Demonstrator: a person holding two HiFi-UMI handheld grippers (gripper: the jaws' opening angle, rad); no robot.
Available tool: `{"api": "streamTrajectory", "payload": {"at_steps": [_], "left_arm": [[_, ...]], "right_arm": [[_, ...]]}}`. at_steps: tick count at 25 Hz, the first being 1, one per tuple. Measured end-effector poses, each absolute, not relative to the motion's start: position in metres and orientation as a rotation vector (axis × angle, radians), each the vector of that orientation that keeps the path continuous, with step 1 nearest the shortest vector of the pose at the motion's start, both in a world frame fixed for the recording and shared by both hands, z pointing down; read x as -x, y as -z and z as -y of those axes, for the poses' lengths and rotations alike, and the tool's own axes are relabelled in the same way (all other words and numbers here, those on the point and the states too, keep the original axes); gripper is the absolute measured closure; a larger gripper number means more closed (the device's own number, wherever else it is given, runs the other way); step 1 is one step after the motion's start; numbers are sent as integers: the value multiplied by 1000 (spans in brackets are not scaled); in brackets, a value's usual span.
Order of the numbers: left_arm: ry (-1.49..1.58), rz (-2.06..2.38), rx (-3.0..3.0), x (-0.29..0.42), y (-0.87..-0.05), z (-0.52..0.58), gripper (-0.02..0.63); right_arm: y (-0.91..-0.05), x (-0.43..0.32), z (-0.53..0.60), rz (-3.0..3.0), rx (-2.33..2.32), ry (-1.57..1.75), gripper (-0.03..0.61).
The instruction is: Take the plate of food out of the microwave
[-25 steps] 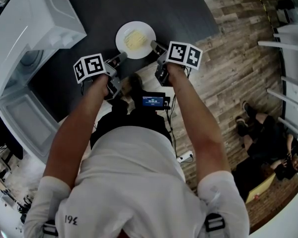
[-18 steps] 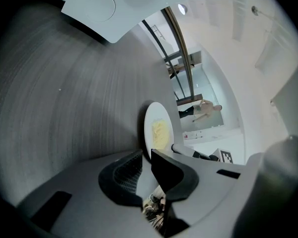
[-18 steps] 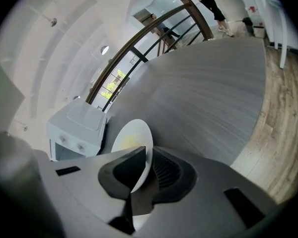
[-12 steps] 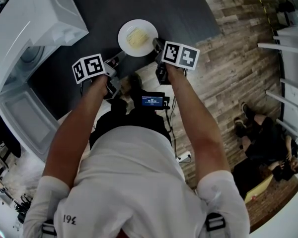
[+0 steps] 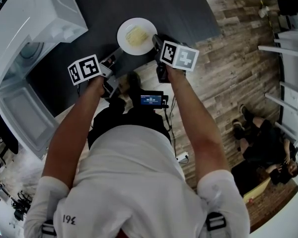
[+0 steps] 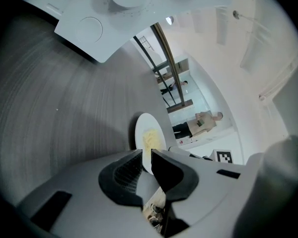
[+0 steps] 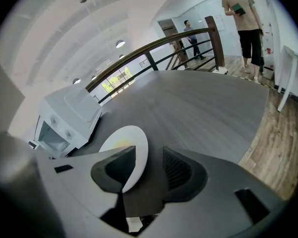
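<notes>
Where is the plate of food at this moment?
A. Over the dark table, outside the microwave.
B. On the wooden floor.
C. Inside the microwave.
A: the plate with its yellow food is over the dark table, clear of the microwave.

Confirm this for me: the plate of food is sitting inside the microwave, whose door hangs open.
Not right. The plate of food sits on the dark table, outside the microwave, whose door does hang open. The head view shows it.

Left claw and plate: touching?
Touching. The left gripper view shows the left claw closed on the rim of the plate.
</notes>
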State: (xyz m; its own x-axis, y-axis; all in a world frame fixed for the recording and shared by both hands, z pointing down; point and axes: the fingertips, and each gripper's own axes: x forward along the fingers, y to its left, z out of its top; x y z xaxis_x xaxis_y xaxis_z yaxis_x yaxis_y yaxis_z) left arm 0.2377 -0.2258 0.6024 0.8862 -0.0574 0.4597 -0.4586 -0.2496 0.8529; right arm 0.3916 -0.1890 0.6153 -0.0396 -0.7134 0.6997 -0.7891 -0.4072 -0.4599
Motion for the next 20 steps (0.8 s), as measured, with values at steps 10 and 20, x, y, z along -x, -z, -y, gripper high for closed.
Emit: {"api": "streamTrajectory", "payload": {"at_steps": [10, 20], "left_arm": [[-324, 409, -1914, -223, -571, 241, 578], [-227, 428, -2022, -181, -514, 247, 578]], "right_arm": [[-585, -404, 189, 1704, -2186, -1388, 428], [-529, -366, 192, 1848, -2190, -1222, 428]]}}
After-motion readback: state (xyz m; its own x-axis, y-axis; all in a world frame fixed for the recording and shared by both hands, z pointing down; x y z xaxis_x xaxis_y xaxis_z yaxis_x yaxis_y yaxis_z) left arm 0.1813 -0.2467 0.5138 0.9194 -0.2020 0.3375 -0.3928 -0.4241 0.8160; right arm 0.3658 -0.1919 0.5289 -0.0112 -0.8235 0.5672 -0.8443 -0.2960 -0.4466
